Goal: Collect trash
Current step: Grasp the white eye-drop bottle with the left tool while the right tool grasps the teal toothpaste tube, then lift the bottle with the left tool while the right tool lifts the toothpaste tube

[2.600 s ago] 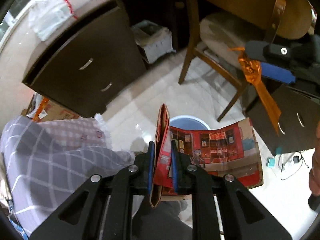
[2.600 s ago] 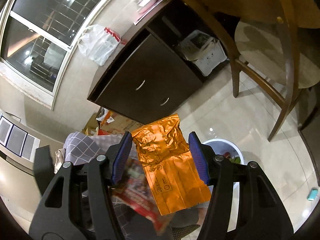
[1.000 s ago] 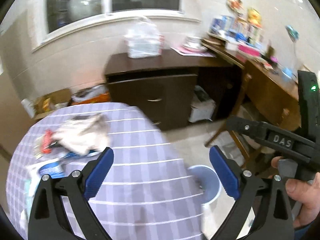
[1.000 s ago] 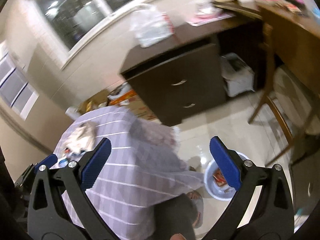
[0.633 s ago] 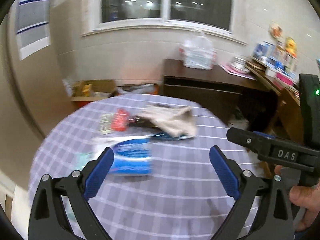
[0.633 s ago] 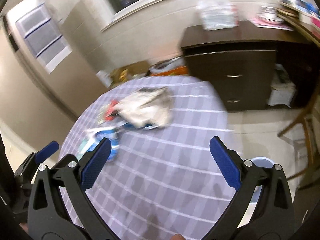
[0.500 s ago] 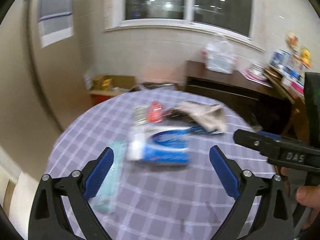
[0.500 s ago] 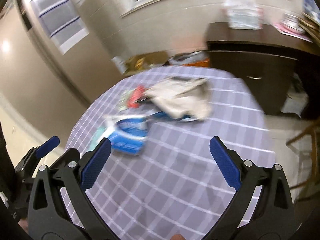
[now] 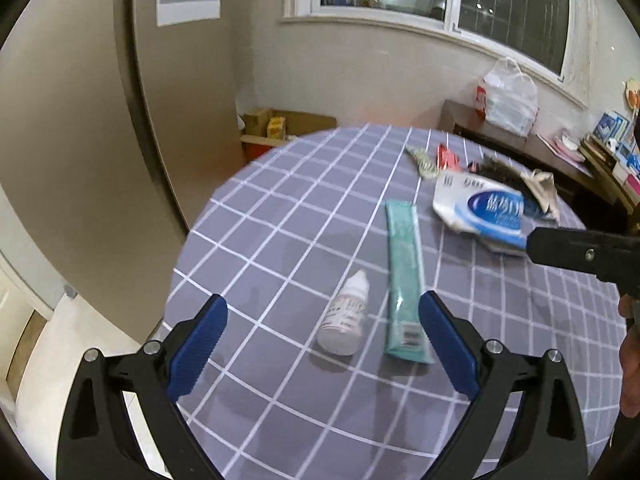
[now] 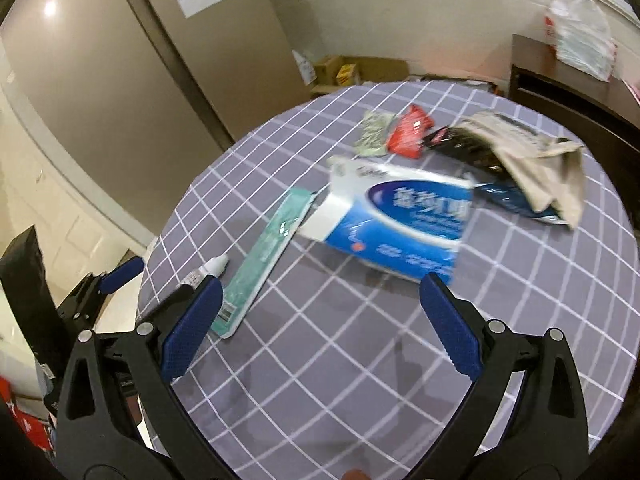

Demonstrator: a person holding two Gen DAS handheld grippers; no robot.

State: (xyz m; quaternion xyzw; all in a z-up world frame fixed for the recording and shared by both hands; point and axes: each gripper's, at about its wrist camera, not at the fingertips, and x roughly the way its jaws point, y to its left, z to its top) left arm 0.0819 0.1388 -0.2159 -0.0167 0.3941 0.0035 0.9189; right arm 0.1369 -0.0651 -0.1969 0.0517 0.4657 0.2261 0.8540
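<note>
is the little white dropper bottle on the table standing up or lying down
Lying down. The dropper bottle rests on its side on the checked tablecloth, white cap pointing away from the open left gripper, beside the teal packet.

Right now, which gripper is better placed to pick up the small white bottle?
The left gripper, probably. It is open and the small white bottle lies between its fingers, beside the teal packet. The right gripper faces the blue box.

On worktop [image 10: 360,360]: 1 dropper bottle [image 9: 344,322], 1 teal sachet [image 9: 404,280], 1 blue/white box [image 10: 396,220], 1 red wrapper [image 10: 410,132], 1 green packet [image 10: 372,132], 1 beige bag [image 10: 536,160], 1 dark wrapper [image 10: 468,148].
</note>
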